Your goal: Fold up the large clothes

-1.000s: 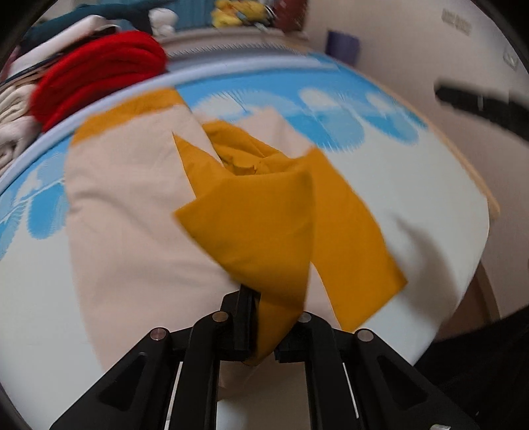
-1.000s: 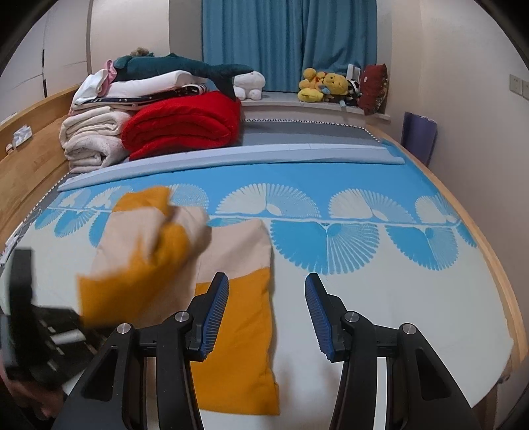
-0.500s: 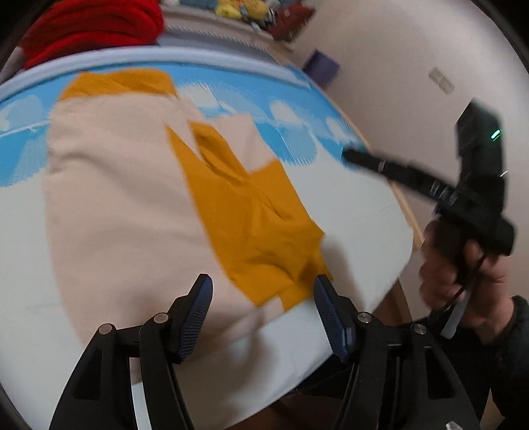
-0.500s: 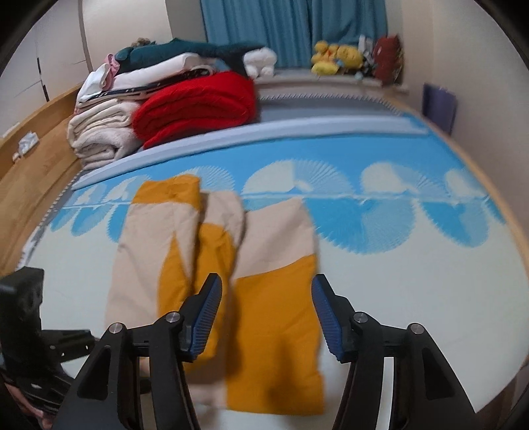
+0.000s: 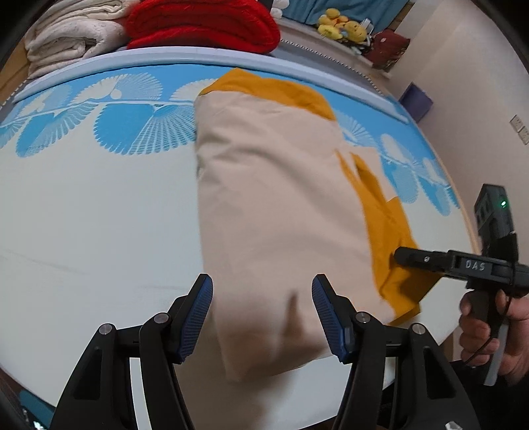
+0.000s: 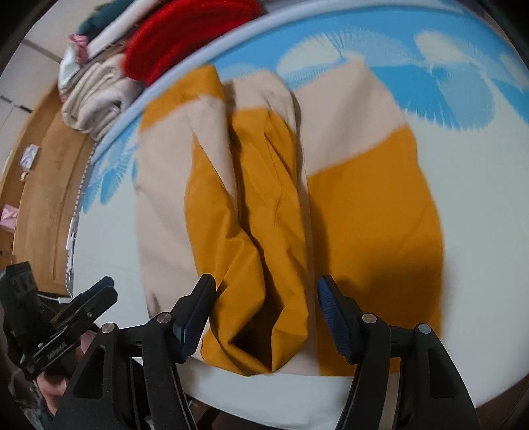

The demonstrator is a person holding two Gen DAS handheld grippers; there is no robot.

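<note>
Lying lengthwise away from both open grippers, garment (image 5: 281,205) flat.

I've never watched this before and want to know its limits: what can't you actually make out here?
- Garment type: folded on itself, both views.
- Its near hem: left view, motion blur; right view, gripper fingers cover part.
- Red blanket stack: cut off by the top edge.
- Plush toys: too small to identify.

Both wrist views close, looking down over bed edge (image 5: 99,231); share beige-mustard garment (image 5: 274,211) (image 6: 264,198).
</note>
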